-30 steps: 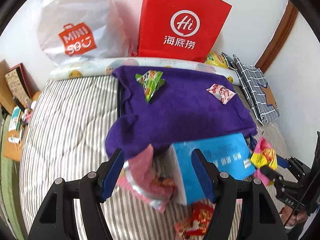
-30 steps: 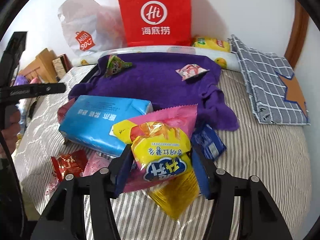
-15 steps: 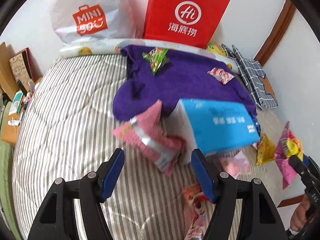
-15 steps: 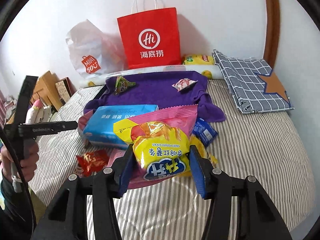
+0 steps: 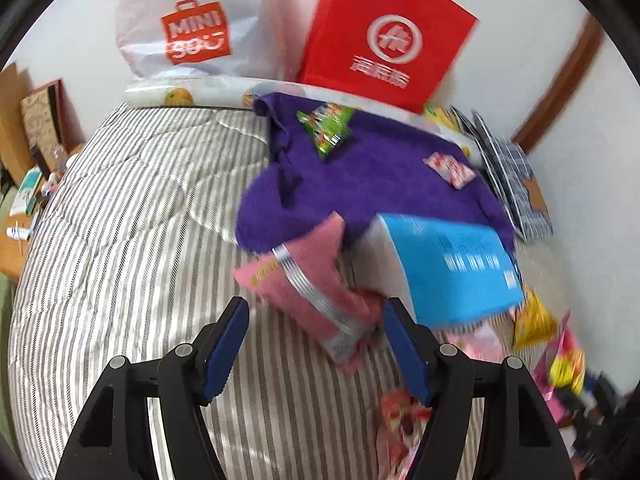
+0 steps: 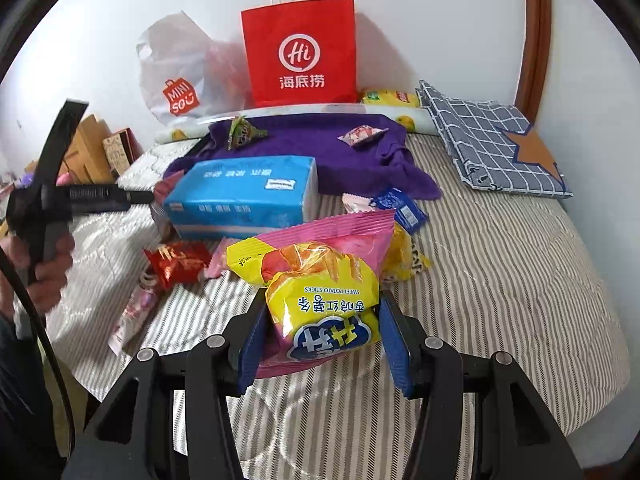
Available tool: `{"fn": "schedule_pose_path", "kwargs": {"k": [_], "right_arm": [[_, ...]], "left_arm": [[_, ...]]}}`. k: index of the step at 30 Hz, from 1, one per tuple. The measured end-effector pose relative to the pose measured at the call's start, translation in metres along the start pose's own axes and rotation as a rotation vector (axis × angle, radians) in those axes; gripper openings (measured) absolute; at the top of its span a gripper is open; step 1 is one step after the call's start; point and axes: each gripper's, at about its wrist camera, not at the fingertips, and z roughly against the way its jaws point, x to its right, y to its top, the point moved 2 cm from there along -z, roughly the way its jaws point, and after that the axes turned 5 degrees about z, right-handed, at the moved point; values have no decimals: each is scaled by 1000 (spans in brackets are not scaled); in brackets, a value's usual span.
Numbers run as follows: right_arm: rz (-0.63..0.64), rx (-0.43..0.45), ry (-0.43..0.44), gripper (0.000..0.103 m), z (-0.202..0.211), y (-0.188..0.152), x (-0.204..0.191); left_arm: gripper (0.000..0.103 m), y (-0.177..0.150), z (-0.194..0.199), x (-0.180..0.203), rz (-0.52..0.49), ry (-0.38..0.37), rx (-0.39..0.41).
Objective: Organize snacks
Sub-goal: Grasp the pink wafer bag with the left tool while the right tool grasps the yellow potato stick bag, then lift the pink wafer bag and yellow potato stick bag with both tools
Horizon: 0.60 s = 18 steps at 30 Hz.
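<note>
Two tongs in view, one in each of my hands. My right tongs (image 6: 322, 336) are clenched on a pink and yellow bag of sweet potato sticks (image 6: 320, 280), both blue pads pressed on its sides, bag lifted over the near edge of the striped bed (image 6: 500, 280). My left tongs (image 5: 316, 344) are released, nothing between the pads, hanging over the bed just short of a pink snack bag (image 5: 312, 280) that lies beside a blue tissue pack (image 5: 452, 264). Purple towel (image 5: 380, 176) spread toward the far edge of the bed, with a green snack (image 5: 326, 132) and a small pink-white candy (image 5: 450, 168) on it. Red candy pack (image 6: 180, 260), blue packet (image 6: 400, 206) and yellow packet (image 6: 404, 256) lie loose near the tissue pack, by the near edge. Red paper bag (image 6: 300, 56) and white plastic bag (image 6: 180, 76) stand against the wall at the far edge. Checked cloth (image 6: 492, 140) at the far right corner
</note>
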Motion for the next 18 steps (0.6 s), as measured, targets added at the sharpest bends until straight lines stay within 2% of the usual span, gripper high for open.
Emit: {"fn": "schedule_pose_path", "kwargs": {"k": [4,8,12,13,14,15,18], "right_arm": [[-14,-23,-14,52,-9,-6,5],[-26,-43,-26,53,-18,-11,6],[-11,-43,-38,54,-25,-12,1],[-6,-41,-37,54,-26,-11,0],[-3,-38,-39,55,-27,-11,-1],[-2,-34,-46,55,-28,-10,-3],[2,-32,-50,55,-29,-8,-6]], "left_arm": [[67,10,-21,-12,112,-23,-40],[67,6,-42,-16,174,-62,-94],[67,4,-48,-11,167,-61,-90],[63,5,-48,-10,158,-57,-86],[50,5,-49,-8,152,-61,-88],[43,4,-49,-7,146,-80,-95],[36,3,-44,-6,129,-113,-99]]}}
